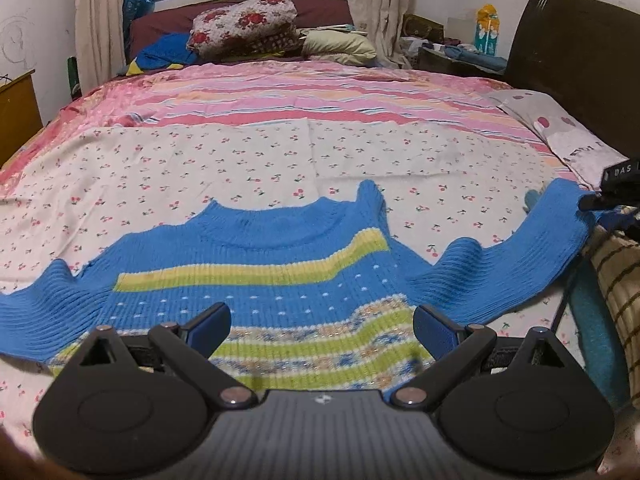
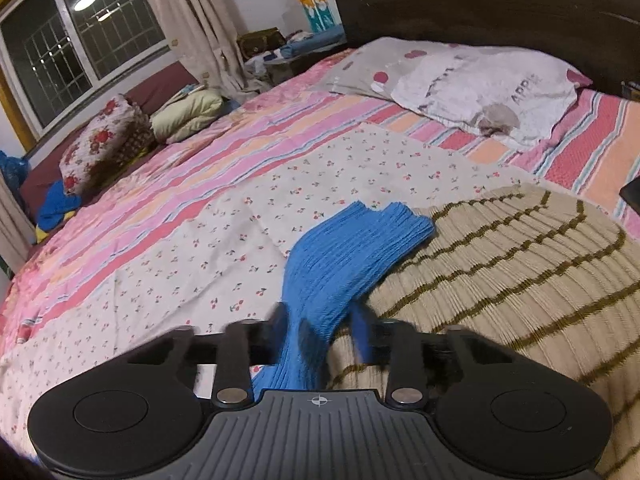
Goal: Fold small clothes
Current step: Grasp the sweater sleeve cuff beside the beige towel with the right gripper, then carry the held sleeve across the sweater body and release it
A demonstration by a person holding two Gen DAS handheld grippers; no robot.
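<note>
A blue knit sweater (image 1: 280, 280) with yellow, green and patterned stripes lies flat, front up, on a cherry-print sheet (image 1: 200, 160). My left gripper (image 1: 322, 312) hovers open over its lower body, with nothing between the fingers. The sweater's right sleeve (image 1: 520, 248) stretches out to the right, where my right gripper (image 1: 616, 192) meets its end. In the right wrist view the sleeve (image 2: 340, 248) runs bunched between the blurred fingers of my right gripper (image 2: 320, 320), which is shut on it. The cuff lies ahead, over a beige garment.
A beige knit garment with brown stripes (image 2: 520, 280) lies under and right of the sleeve. A pillow (image 2: 480, 84) rests by the dark headboard (image 1: 580, 60). Folded floral bedding (image 1: 244, 24) sits at the far end of the pink striped bedspread (image 1: 320, 92).
</note>
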